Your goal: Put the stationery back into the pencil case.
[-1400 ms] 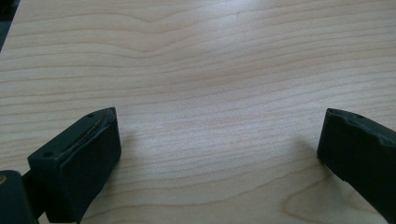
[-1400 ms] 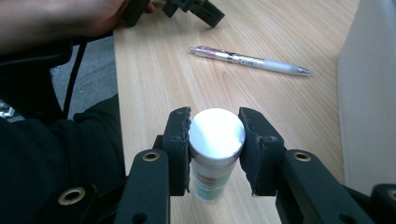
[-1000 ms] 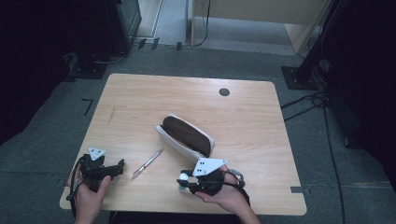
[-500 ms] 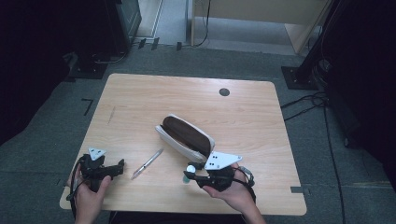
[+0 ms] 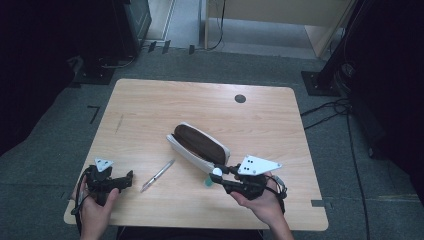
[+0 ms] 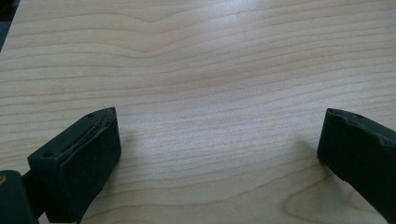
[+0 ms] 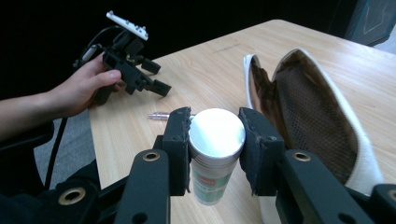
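On the pale wood bench [image 5: 150,115], grey floor around, my right tool [image 5: 218,176] pinches a small bottle [image 7: 216,154] near the open pouch [image 5: 200,145], moved right and up since earlier. Left tool [image 5: 127,177] spread, unmoved; pen [image 5: 157,175] between.

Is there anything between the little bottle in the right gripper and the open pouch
Nothing visible. The right gripper holds the bottle right beside the open pouch; the pen lies off to the other side.
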### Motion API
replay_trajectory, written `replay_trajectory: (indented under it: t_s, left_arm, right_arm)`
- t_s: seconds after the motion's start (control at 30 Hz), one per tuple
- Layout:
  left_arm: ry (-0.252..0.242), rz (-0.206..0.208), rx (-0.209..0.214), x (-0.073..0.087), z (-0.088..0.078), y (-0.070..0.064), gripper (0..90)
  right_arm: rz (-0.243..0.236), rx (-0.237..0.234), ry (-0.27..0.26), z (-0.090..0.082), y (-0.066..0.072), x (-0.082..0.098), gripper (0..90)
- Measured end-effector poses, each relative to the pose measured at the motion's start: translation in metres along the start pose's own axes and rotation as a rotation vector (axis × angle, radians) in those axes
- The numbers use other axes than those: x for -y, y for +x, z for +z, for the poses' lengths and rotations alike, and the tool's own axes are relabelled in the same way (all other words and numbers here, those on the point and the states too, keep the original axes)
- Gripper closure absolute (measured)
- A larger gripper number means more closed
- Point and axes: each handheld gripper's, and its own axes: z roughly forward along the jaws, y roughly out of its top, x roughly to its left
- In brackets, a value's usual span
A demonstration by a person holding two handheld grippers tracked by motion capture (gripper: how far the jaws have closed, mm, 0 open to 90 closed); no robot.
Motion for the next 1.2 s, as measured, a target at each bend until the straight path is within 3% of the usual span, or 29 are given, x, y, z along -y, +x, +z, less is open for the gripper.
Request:
replay_trajectory:
  t_s: [0.33, 0.67, 0.8, 1.2]
  left_arm:
    - [0.0, 0.0, 0.0, 0.0, 0.0, 0.0, 0.0]
    - [0.0, 0.0, 0.0, 0.0, 0.0, 0.0, 0.0]
    - [0.0, 0.0, 0.0, 0.0, 0.0, 0.0, 0.0]
    - [0.0, 0.0, 0.0, 0.0, 0.0, 0.0, 0.0]
  right_arm:
    - [0.016, 0.037, -0.002, -0.018, -0.009, -0.003, 65.4]
    - [0.023, 0.158, 0.001, -0.03, -0.02, -0.003, 65.4]
    - [0.021, 0.199, -0.004, -0.031, -0.022, -0.003, 65.4]
    - [-0.009, 0.238, -0.082, -0.017, -0.022, -0.016, 65.4]
